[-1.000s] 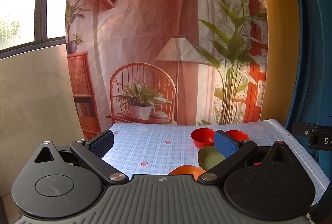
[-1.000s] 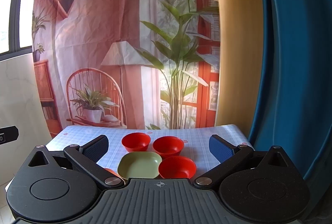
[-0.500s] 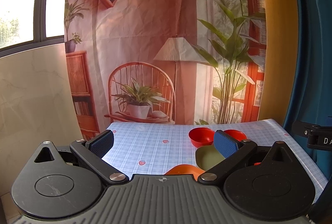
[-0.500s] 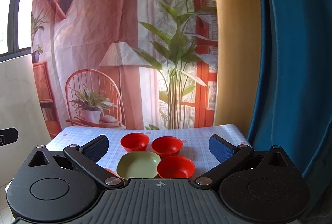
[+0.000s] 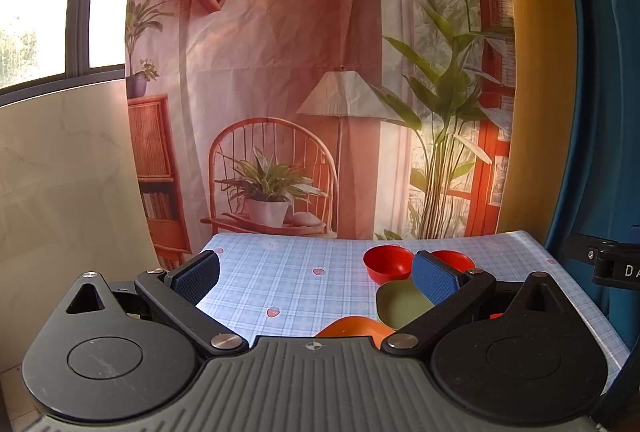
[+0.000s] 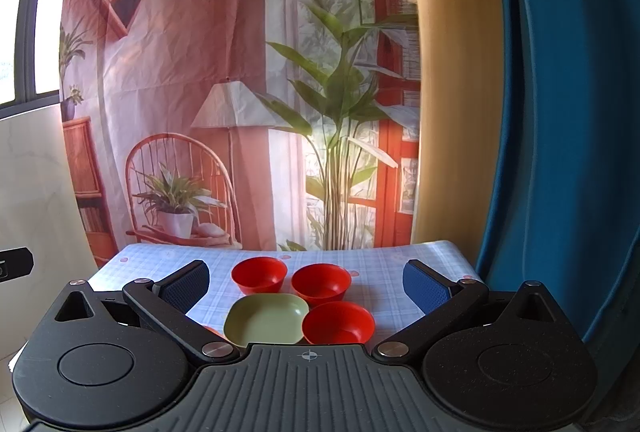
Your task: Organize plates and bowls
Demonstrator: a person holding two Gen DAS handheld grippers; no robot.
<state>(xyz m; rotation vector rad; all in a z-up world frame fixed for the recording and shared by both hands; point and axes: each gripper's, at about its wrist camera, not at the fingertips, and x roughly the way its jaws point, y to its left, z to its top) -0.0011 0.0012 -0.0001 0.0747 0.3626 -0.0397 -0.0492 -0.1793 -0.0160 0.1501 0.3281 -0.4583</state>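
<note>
While both units hover above the near edge of the surface (image 6: 384, 264), the count reads three red bowls (image 6: 259, 274), one green plate (image 6: 266, 318) and one orange dish (image 5: 352, 326), partly hidden. All bowls and the plate look empty. Two bowls sit behind, the third just right of the plate; the group lies right of centre. Left hand-held gripper (image 5: 316, 272): released, fingers spread, holding nothing. Right hand-held gripper (image 6: 306, 284): likewise released. Checked cloth left of the group lies bare to the edge.
</note>
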